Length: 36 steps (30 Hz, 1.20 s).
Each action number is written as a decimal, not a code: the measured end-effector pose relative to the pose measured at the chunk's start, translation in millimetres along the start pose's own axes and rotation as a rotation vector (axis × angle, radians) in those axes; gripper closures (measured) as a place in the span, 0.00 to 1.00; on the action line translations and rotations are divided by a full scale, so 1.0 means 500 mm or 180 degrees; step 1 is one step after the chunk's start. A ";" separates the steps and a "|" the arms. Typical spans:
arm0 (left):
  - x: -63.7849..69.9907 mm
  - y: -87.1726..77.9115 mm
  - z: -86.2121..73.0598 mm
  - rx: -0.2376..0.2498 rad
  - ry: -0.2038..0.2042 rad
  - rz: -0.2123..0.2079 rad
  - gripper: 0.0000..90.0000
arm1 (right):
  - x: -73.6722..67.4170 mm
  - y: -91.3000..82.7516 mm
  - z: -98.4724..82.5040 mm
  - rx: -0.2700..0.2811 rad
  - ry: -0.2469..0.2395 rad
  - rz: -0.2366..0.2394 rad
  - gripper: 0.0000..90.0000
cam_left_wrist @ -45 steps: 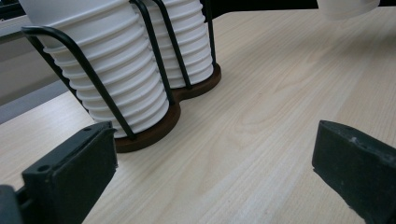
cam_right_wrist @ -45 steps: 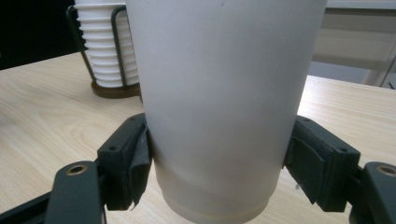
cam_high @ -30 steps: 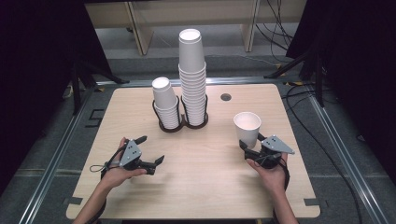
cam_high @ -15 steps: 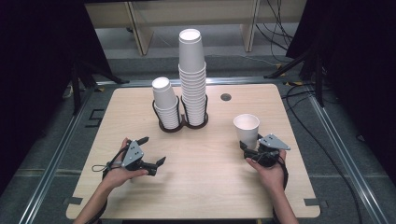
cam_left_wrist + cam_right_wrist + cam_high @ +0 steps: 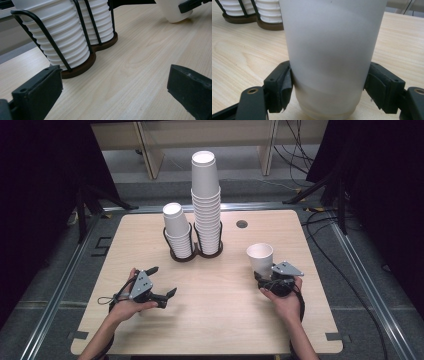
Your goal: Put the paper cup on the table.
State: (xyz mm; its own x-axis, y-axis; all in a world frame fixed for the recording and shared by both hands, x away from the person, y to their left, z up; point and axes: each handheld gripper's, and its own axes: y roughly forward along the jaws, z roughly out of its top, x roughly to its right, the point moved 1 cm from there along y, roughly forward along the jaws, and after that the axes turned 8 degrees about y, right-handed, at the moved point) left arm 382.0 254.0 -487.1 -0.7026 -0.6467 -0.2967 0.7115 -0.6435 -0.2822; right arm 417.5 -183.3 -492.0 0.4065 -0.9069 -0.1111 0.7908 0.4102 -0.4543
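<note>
right gripper [image 5: 266, 276] pinching upright paper cup [image 5: 260, 259], left gripper [image 5: 162, 281] spread, off to the side

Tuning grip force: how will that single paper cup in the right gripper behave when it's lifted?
Probably very light: the single cup looks empty from above. Its thin paper wall would likely dent under a hard squeeze, so keep the right gripper gentle. The jaws sit low on a tapered, smooth-looking body, so it may tilt or slip when raised.

We see both forearms low, hands wrapped round the handles. Left gripper [image 5: 162, 281] lies level, jaws spread wide. Right gripper [image 5: 264, 272] points forward, jaws closed against a paper cup [image 5: 261, 259].
</note>
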 end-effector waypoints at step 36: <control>0.001 -0.007 -0.003 -0.0037 0.0002 -0.0006 0.00 | -0.002 -0.007 -0.006 -0.0319 0.0268 -0.0066 0.17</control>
State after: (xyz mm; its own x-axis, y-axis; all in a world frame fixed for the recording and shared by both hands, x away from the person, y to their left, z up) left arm 379.3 256.7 -487.5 -0.7040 -0.6453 -0.2966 0.7102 -0.6400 -0.2933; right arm 412.8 -184.3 -493.0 0.3474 -0.9217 -0.1727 0.7472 0.3834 -0.5429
